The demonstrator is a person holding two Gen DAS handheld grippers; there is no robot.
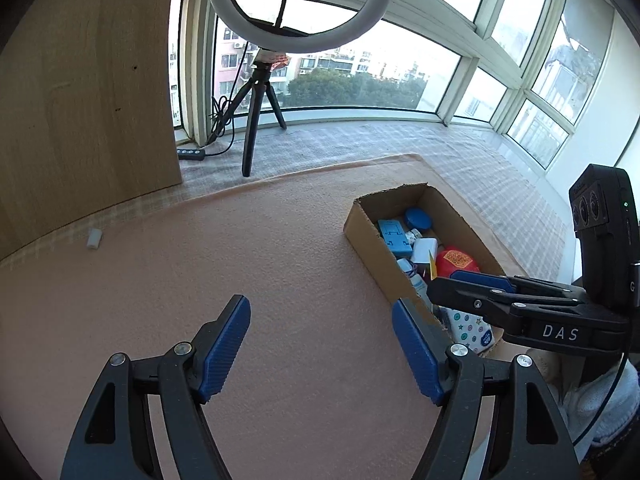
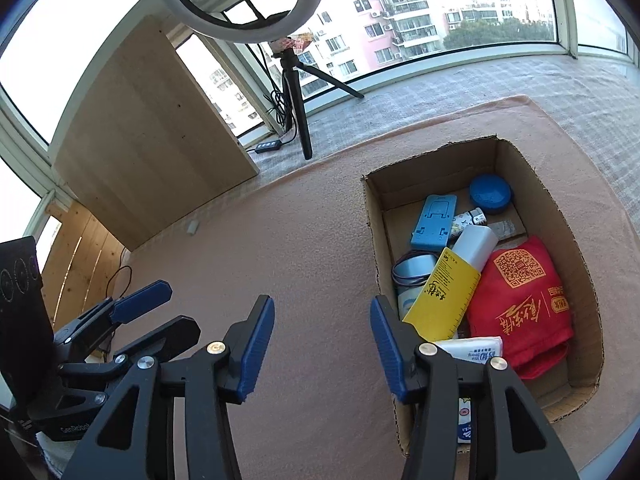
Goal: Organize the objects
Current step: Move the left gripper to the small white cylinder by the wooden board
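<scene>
Far left there's a pale wood-grain panel (image 2: 152, 120) standing upright on the sill, smooth and flat. At about 10 o'clock from the left gripper (image 1: 320, 344) a tiny white cylinder (image 1: 93, 238) lies on the fuzzy pinkish-tan mat (image 1: 240, 248), all by itself. That gripper has ribbed blue pads on black plastic arms, spread wide and released, nothing between them, just mat. Up at 12 o'clock a white ring light (image 1: 302, 6) sits on a black tripod, on a checked grey cloth.

Going right, the right gripper (image 2: 322, 344) has its jaws apart too, not clamped on anything; its right pad hangs over the near-left corner of the cardboard box (image 2: 560, 216). The box is open-topped, rectangular, with ragged cut edges, at roughly 1 o'clock from that gripper, close by. Inside it's a jumble: light blue plastic phone stand (image 2: 434, 220), round blue lid (image 2: 490, 194), white-and-yellow tube (image 2: 448, 296), soft red cloth bag (image 2: 520, 304) with a gold QR print, and a white tissue pack (image 2: 474, 350).
</scene>
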